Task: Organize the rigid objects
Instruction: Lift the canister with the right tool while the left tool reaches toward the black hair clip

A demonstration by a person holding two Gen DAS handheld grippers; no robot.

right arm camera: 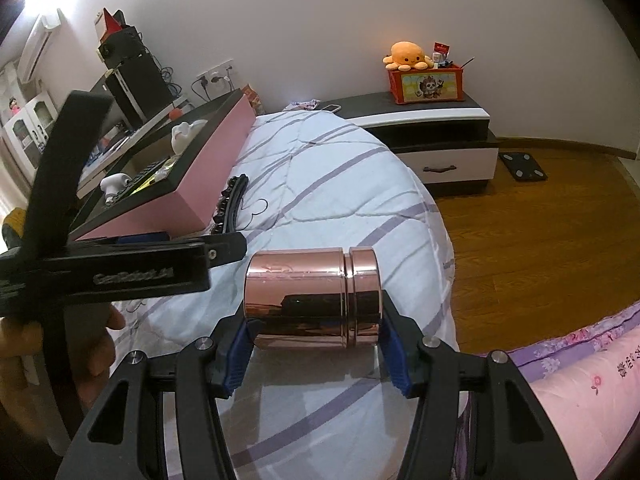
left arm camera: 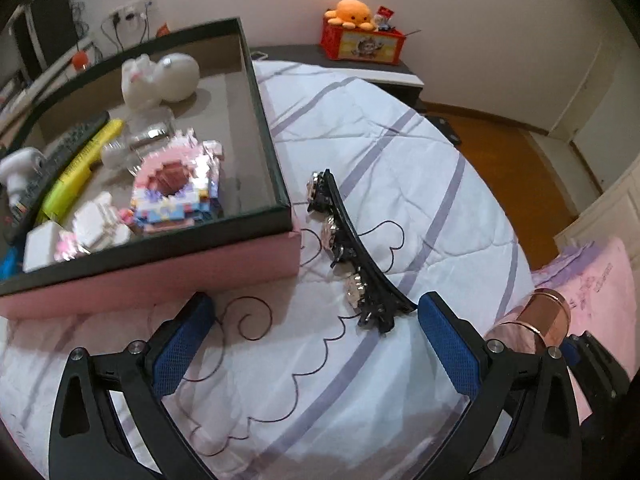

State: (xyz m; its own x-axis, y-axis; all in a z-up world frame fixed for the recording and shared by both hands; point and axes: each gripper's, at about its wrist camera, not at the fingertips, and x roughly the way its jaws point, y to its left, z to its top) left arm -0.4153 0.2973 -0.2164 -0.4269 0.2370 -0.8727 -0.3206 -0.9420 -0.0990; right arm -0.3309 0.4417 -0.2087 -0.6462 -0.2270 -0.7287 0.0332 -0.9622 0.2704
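A black jewelled hair clip (left arm camera: pixel 352 256) lies on the white striped quilt, just right of the pink box (left arm camera: pixel 160 280); it also shows in the right wrist view (right arm camera: pixel 232 204). My left gripper (left arm camera: pixel 316 340) is open and empty, its fingertips just short of the clip's near end. My right gripper (right arm camera: pixel 316 344) is shut on a rose-gold metal canister (right arm camera: pixel 314 300), held sideways above the quilt; the canister also shows in the left wrist view (left arm camera: pixel 536 324). The pink box holds a pink brick model (left arm camera: pixel 176 188), white figures, a yellow tube and a remote.
The left gripper's body (right arm camera: pixel 120 268) crosses the left of the right wrist view. A pink floral pillow (right arm camera: pixel 592 392) lies at the right. A low cabinet (right arm camera: pixel 432 136) with a red crate and an orange octopus plush (right arm camera: pixel 408 56) stands by the wall. Wood floor lies beyond the bed.
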